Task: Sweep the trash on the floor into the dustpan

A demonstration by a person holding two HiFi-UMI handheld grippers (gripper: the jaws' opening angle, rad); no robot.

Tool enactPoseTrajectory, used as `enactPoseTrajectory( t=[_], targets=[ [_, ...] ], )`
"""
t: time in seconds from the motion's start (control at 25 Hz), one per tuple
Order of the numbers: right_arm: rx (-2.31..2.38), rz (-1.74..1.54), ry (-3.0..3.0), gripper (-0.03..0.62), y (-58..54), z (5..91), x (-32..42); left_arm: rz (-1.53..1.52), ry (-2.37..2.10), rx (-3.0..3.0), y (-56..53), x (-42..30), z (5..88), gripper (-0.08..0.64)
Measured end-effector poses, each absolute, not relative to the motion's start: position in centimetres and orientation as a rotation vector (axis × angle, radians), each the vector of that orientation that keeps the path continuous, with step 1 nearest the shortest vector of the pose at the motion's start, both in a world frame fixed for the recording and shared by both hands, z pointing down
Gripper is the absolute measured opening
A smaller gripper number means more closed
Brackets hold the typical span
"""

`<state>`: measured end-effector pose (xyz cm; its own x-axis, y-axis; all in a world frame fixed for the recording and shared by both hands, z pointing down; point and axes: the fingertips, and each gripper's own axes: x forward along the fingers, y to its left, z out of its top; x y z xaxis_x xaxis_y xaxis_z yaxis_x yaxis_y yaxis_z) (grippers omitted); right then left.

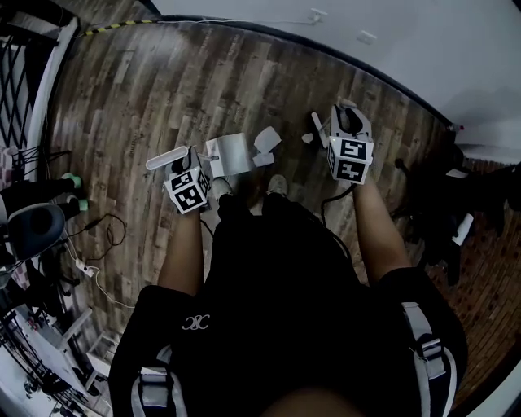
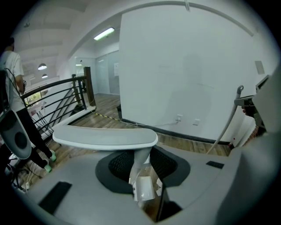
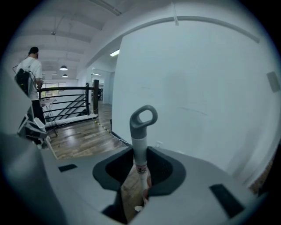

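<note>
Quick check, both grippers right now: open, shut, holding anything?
Left gripper: shut on the dustpan handle.
Right gripper: shut on the broom handle.

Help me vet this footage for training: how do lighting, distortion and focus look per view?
Head view: fisheye bends the wall edge; the person's dark clothing is underexposed, floor evenly lit. Left gripper view: black vignette corners, ceiling lamp glares, the near dustpan looks soft. Right gripper view: bluish cast, heavy barrel curve, broom fairly sharp.
</note>
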<state>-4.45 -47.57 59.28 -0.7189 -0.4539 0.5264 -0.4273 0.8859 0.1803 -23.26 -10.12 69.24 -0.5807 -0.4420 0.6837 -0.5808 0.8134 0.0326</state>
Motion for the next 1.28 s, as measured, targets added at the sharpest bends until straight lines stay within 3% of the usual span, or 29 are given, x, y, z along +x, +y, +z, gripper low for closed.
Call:
enactPoseTrajectory(
  t=[0.48, 0.88, 1.28],
  targets=[
    [0.35, 0.146, -2.513, 0.115, -33.1, 59.9, -14.6, 0.196, -2.227, 0.909, -9.2, -22.6, 69.5, 0.12],
    [0.548, 0.483, -2.477, 0.126, -30.6, 58.9, -20.2, 0.149, -2.186, 1.026, -7.5, -23.6, 69.3, 0.126],
    [0.357, 0.602, -2.486, 0.13, -24.2, 58.3, -22.6, 0.14, -2.164, 1.076, -6.8, -24.6, 69.6, 0.129]
  ],
)
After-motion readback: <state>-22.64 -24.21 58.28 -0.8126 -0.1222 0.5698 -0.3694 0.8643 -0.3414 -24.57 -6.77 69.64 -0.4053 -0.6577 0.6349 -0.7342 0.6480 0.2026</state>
